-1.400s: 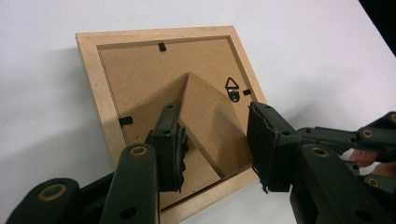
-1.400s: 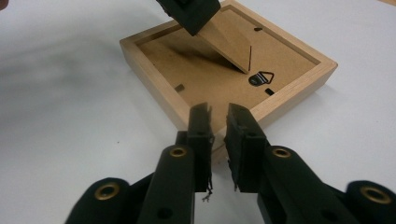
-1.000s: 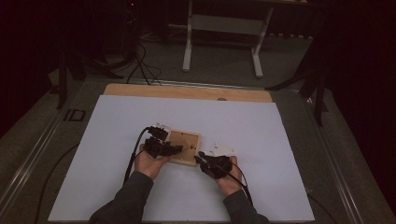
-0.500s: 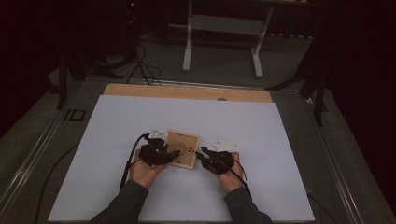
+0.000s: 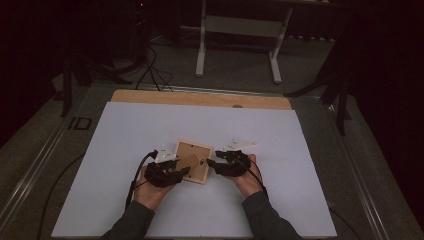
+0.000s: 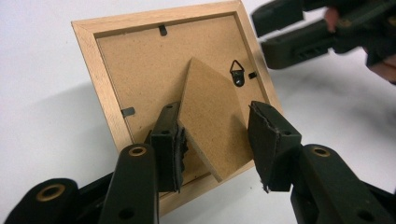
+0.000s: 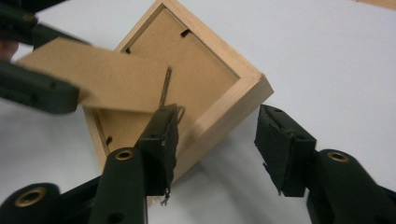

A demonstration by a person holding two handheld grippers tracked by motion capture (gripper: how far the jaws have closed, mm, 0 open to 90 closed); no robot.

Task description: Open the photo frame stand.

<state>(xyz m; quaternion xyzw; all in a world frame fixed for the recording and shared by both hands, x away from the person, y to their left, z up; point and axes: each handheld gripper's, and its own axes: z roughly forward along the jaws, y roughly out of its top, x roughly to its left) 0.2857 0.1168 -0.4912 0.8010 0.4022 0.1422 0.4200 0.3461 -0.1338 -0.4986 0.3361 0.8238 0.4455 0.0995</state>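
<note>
Frame (image 5: pixel 193 162) lies face down on the white table (image 5: pixel 125 130) between our grippers. Right gripper (image 7: pixel 215 140) has just been opening, jaws spread around the frame's corner. Left gripper (image 6: pixel 212 140) straddles the stand (image 6: pixel 212 126), so we judge unfolding comes next.

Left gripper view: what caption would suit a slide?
Black tongs straddle the brown fibreboard stand on a face-down light wooden picture frame.

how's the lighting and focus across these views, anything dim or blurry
High view: dim overall, the surroundings near black, the picture frame small and soft. Left gripper view: bright and even, frame back sharp, the left gripper slightly soft. Right gripper view: the stand flap close to the lens is blurred.
</note>
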